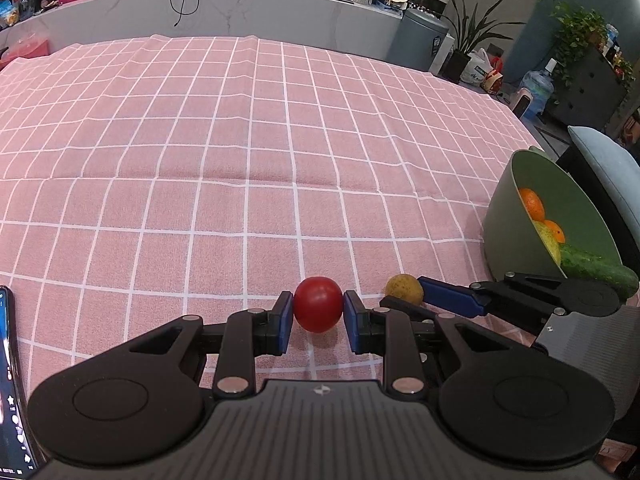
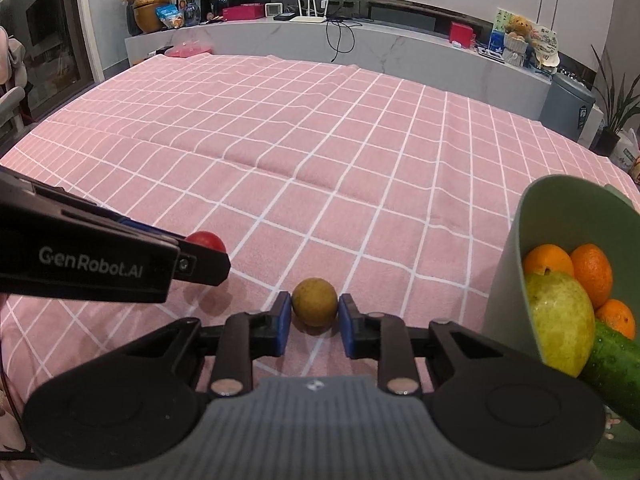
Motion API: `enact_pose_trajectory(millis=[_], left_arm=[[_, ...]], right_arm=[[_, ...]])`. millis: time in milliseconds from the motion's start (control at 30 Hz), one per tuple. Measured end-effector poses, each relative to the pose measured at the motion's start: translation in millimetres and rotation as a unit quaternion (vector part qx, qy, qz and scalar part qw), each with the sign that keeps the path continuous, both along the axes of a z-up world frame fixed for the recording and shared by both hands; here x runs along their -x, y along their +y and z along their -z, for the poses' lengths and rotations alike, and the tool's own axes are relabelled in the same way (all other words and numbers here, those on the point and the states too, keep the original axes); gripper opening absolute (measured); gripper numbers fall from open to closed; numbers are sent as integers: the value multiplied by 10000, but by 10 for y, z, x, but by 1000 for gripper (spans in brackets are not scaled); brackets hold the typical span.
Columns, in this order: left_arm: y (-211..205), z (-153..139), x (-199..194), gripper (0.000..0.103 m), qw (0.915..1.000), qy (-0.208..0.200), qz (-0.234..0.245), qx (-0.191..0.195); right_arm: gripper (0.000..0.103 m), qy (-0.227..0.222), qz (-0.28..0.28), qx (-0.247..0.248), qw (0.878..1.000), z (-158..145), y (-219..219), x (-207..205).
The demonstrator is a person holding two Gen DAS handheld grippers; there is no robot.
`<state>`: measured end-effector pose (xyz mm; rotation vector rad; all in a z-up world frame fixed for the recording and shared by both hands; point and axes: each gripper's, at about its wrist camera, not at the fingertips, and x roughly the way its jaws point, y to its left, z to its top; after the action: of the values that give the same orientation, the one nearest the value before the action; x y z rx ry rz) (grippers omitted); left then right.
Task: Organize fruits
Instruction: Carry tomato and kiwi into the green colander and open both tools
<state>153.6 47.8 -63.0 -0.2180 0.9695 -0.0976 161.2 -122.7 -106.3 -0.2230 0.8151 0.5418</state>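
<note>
Bench: a big bench with a pink checked cloth point(image 1: 248, 152) on it. Most of the cloth has nothing on it.
Green bowl point(image 2: 560, 248): it sits at the right edge of the bench and looks tipped toward the cameras. It already has fruit inside.
In the bowl: three oranges point(image 2: 592, 272), one big yellow-green fruit point(image 2: 560, 320) like a pear, and a bumpy cucumber point(image 2: 612, 368) that pokes out over the rim.
Left tongs point(image 1: 319, 312): the blue pads sit on both sides of the red tomato point(image 1: 319, 308) and seem to touch it, so they are holding it. The tomato is low, right at the cloth.
Right tongs point(image 2: 314, 316): the pads are on both sides of the small brown-yellow fruit point(image 2: 314, 301). They look very close or just touching, and I cannot tell if they squeeze it. It rests on the cloth, near the bowl.
Red tomato: round, smooth and shiny. I think it is light, soft and slippery. Hold it at its fat middle, and gently, or it could squash or pop out.
Small brown-yellow fruit: round with dull, rough skin. I think it is light and firmer. Hold it across the middle too, because a ball can roll away.
What is left: both round fruits still need to go in the bowl.
</note>
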Motion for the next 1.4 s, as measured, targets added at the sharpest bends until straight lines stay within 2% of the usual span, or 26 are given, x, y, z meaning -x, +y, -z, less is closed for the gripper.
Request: enact_pose_trajectory(millis=[233,433,633,800,933,1100,1200,1400], left_arm=[[27,-81,34,30,9994,-154,-45,293],[-53,-340,64,30,9972,-450,-63,588],[-417,-637,-6,30,9936,-787,346,733],[-835,-808,-145,30,9899,-948,825,653],[-1158,-868,-277,30,9863,-992,1194,562],[-1414,-771,-483,30,9833,-840,1495,605],[-1512,-663,-617,30,9839,-681,1524,640],[-1589,-493,-795,30,9877,-403,1445,443]], right_arm=[[21,-147,113,-166,9997,-298,-151,71],[21,-405,371,-347,9979,-682,-433,161],[21,-659,624,-313,9954,-1009,-838,248],[21,-866,820,-91,9928,-1162,-1158,264],[21,-926,971,84,9909,-1196,-1360,209],[21,-852,1167,193,9893,-1167,-1571,60],[21,-706,1258,216,9893,-1094,-1675,-55],[21,-424,1257,284,9907,-885,-1716,-283]])
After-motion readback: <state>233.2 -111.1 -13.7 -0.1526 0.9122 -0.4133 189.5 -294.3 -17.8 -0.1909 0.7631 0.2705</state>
